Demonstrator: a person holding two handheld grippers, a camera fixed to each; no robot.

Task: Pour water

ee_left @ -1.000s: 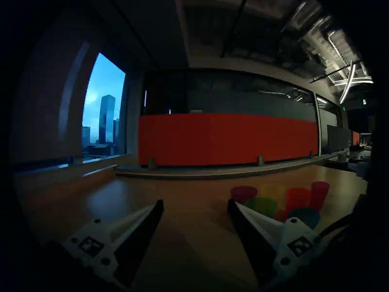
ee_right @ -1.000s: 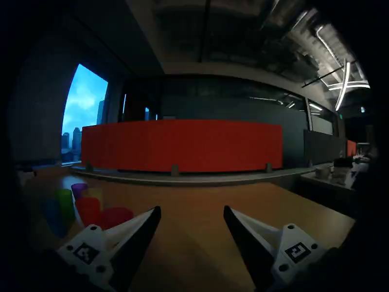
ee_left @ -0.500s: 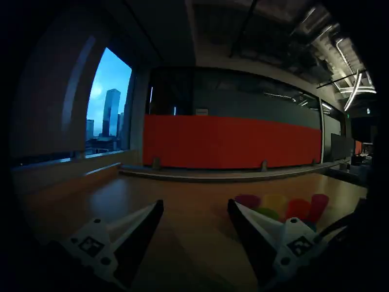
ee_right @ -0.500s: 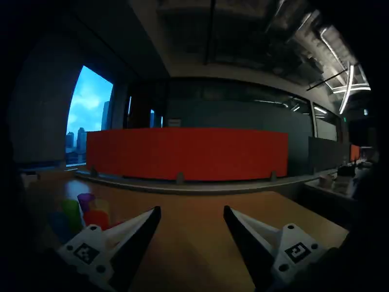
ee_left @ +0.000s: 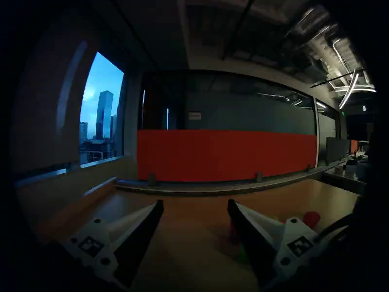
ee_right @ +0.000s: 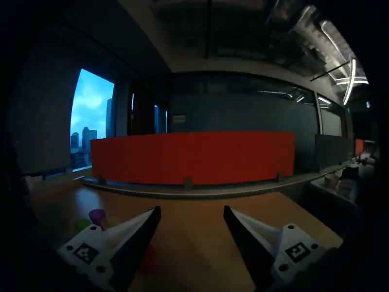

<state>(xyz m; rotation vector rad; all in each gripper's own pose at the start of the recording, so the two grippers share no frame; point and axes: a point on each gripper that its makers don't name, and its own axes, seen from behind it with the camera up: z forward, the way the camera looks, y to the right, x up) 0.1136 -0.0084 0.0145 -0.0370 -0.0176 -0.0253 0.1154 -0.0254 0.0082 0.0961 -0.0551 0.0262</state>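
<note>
Dim office, with a red partition point(ee_left: 223, 155) behind the wooden bench point(ee_left: 194, 238). Both the left tongs point(ee_left: 194, 203) and the right tongs point(ee_right: 190, 208) gape wide and empty. Some coloured cups point(ee_right: 97, 215) stand at lower left of the right gripper view, beside its left finger. A red cup point(ee_left: 311, 219) peeks out at lower right of the left gripper view. The cups seem to lie between the tongs, about equally near to each.

Small coloured plastic cups stand close together on the wooden tabletop point(ee_right: 194, 238), largely hidden: in the right gripper view a purple cup point(ee_right: 97, 215) just beside a green cup point(ee_right: 81, 225), with a red cup point(ee_right: 148, 258) nearer, and in the left gripper view the red cup point(ee_left: 311, 218) shows its top.
</note>
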